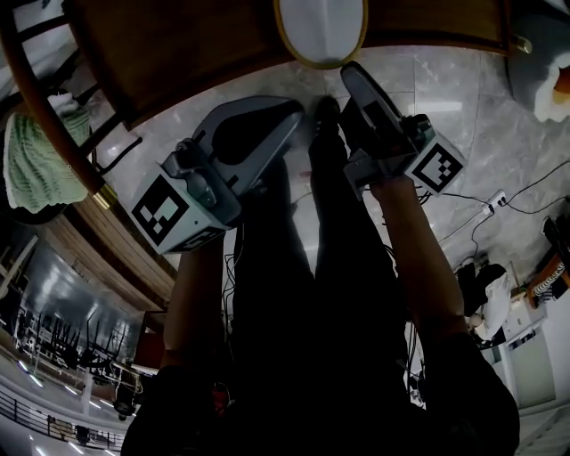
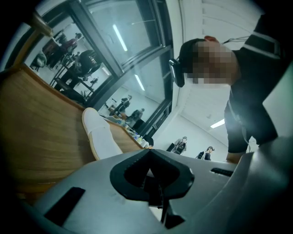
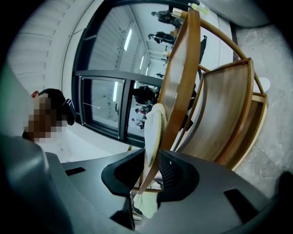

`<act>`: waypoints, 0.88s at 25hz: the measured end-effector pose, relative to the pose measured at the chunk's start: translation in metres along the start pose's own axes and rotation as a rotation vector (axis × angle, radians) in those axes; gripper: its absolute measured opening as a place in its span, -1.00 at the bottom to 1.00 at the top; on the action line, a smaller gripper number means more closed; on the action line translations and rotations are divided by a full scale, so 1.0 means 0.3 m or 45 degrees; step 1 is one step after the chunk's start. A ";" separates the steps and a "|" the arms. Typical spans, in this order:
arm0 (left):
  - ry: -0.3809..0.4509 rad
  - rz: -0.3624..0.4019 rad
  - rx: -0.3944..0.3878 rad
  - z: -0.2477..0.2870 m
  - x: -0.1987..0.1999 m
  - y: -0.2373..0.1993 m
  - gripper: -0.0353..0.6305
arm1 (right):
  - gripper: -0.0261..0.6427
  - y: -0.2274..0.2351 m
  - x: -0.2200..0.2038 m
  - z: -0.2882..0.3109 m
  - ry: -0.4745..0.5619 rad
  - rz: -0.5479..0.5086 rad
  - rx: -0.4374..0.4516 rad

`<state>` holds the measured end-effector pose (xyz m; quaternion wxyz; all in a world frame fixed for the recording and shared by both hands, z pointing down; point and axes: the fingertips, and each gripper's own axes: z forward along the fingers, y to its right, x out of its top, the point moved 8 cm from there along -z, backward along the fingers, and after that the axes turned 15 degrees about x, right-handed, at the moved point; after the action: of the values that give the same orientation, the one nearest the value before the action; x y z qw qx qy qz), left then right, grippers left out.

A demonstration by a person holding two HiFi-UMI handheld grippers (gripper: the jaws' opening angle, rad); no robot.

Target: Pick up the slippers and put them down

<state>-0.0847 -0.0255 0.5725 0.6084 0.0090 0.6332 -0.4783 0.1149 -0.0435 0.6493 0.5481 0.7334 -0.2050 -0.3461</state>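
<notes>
A white slipper [image 1: 321, 27] with a tan sole rim lies on the wooden surface [image 1: 178, 53] at the top of the head view. My right gripper [image 1: 352, 76] reaches up to its near end. In the right gripper view the slipper [image 3: 153, 123] stands edge-on between the jaws of the right gripper [image 3: 151, 169], which are slightly parted and do not press on it. My left gripper [image 1: 289, 111] hangs below and left of the slipper, shut, with nothing in it. In the left gripper view the slipper [image 2: 100, 135] rests on the wood beyond the left gripper [image 2: 151, 157].
Curved wooden furniture [image 3: 219, 114] fills the area ahead. A green cloth [image 1: 31, 165] hangs over a rail at the left. The marble floor [image 1: 481, 134] stretches to the right, with a power strip and cables [image 1: 494, 200]. My dark trouser legs [image 1: 321, 267] fill the middle.
</notes>
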 end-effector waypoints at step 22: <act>0.167 0.315 -0.117 -0.098 0.641 0.529 -0.86 | -0.77 -1.111 0.363 0.114 -0.473 -1.160 0.423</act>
<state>-0.0627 -0.0311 0.3223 0.6199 0.0902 0.6867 -0.3688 0.1374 -0.0352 0.2978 0.1724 0.7516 -0.0110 -0.6366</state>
